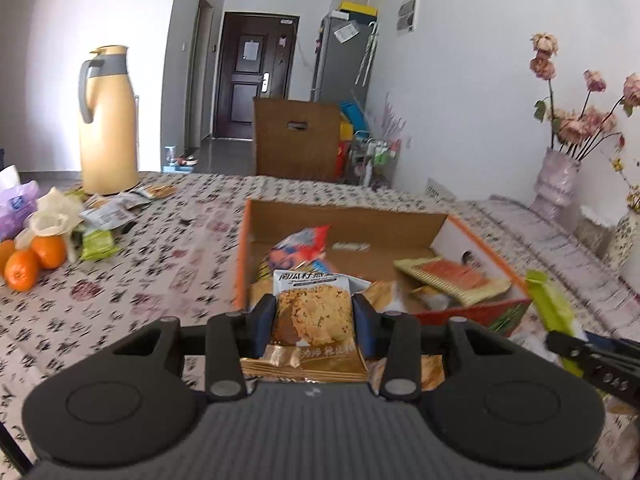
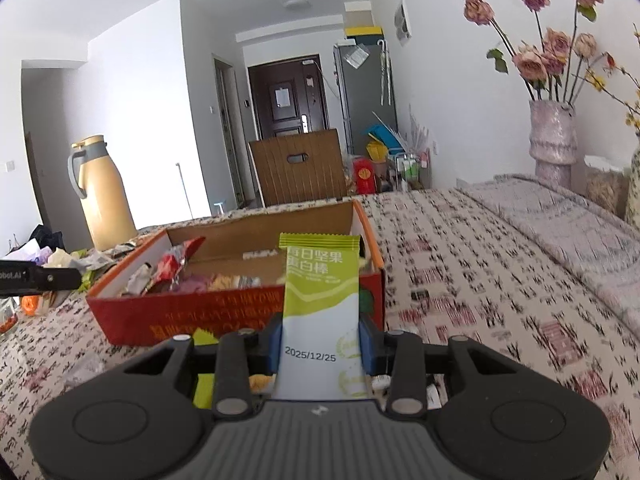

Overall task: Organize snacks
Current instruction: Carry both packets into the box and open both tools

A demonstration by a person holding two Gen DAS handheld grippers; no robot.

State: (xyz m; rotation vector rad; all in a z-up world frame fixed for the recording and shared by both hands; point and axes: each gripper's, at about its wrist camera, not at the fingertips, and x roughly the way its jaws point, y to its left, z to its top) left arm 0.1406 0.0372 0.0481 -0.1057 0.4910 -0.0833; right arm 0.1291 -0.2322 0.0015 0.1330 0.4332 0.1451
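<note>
Tilting slightly downward above the box (image 1: pixel 476 236), the left gripper (image 1: pixel 314 314) pinches a cookie packet (image 1: pixel 314 308). The right gripper (image 2: pixel 322 346), similarly tilted, has its fingers (image 2: pixel 275 344) clamped on a green bar wrapper (image 2: pixel 320 292).

Home dining area: patterned tablecloth (image 2: pixel 460 240), flower vase (image 2: pixel 553 140), fridge (image 2: pixel 366 92), entrance door (image 1: pixel 256 76).

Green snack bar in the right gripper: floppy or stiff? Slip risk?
The green snack bar probably holds its shape: it stands upright above the right gripper without drooping. Likely light, as a thin single-serve pack. Its glossy wrapper may be slippery, and the pads grip only its lower part, so it could slide or pivot if swung fast.
</note>
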